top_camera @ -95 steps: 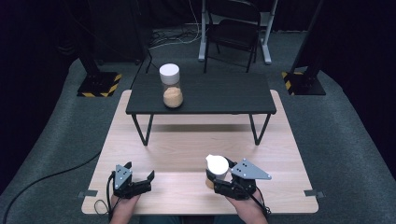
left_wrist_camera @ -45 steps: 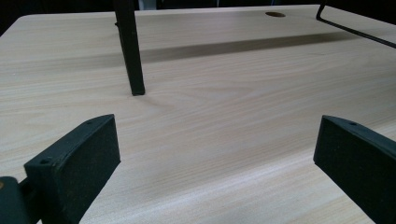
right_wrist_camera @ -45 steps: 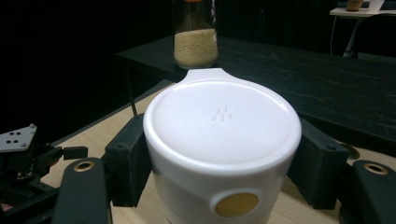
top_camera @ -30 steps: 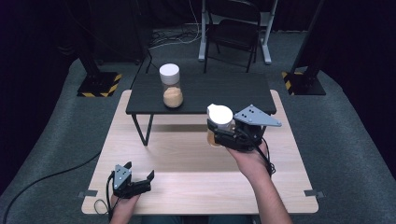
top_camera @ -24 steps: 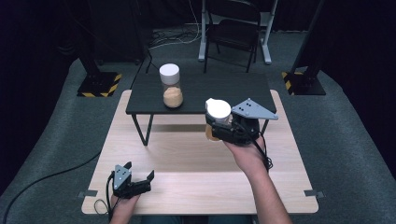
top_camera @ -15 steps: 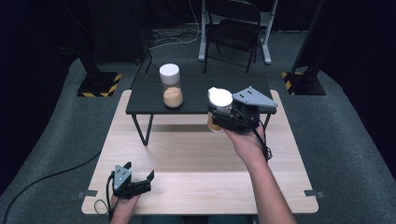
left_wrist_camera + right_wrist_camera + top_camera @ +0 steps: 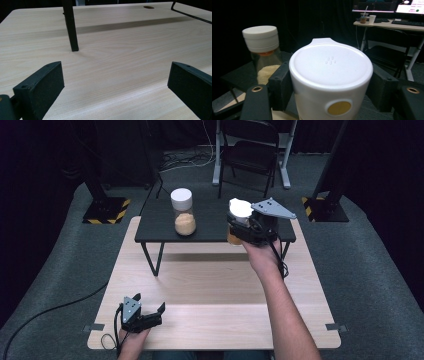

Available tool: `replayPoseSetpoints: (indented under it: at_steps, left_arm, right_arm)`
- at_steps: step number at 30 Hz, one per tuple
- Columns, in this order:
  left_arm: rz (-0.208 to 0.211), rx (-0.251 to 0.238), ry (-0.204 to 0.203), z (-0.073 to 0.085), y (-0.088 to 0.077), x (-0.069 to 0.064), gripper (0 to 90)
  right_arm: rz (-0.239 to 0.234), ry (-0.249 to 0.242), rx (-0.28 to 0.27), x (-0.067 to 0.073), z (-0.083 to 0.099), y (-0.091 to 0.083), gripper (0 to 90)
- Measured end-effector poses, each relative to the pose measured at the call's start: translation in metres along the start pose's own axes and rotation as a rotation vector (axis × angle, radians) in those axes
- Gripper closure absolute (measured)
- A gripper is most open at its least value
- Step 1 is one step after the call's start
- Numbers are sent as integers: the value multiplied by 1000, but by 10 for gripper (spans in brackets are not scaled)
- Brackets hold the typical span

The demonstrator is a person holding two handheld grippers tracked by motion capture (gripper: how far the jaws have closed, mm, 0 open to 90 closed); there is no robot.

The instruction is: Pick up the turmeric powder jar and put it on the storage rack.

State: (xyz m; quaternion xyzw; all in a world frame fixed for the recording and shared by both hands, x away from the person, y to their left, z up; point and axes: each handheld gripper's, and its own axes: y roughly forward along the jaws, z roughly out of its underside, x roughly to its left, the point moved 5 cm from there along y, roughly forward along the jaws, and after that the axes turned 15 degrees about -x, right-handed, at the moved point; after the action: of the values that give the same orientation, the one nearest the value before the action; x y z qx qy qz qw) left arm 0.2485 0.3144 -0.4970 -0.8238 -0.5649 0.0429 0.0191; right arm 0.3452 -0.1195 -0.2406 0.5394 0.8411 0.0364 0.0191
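The right gripper's fingers pinch a white-lidded jar by its sides, just under the lid, keeping it upright above the right part of the small black table that stands on the wooden surface. That grip probably suits setting it down level beside the other jar, half full of pale grains, on the table's left. The left gripper rests near the surface's front edge, fingers spread wide around nothing.
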Motion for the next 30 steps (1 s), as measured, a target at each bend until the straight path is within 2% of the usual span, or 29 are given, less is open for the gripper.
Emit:
replayPoseSetpoints:
  at_steps: [5,8,14,18,30]
  left_arm:
    - [-4,-8,7,1,-1,-1,1]
    - [-3,-7,2,1,-1,0,0]
    - [-8,-9,2,1,-2,-1,0]
    - [-11,-8,17,1,-2,-3,1]
    - [2,-1,21,0,-1,-2,1]
  right_arm:
    - [20,16,2,-3,3,11,303]
    - [33,1,12,-2,3,19,303]
    - [49,10,27,-7,3,32,303]
    - [63,10,40,-9,4,41,303]
    - [65,-9,60,-9,6,47,302]
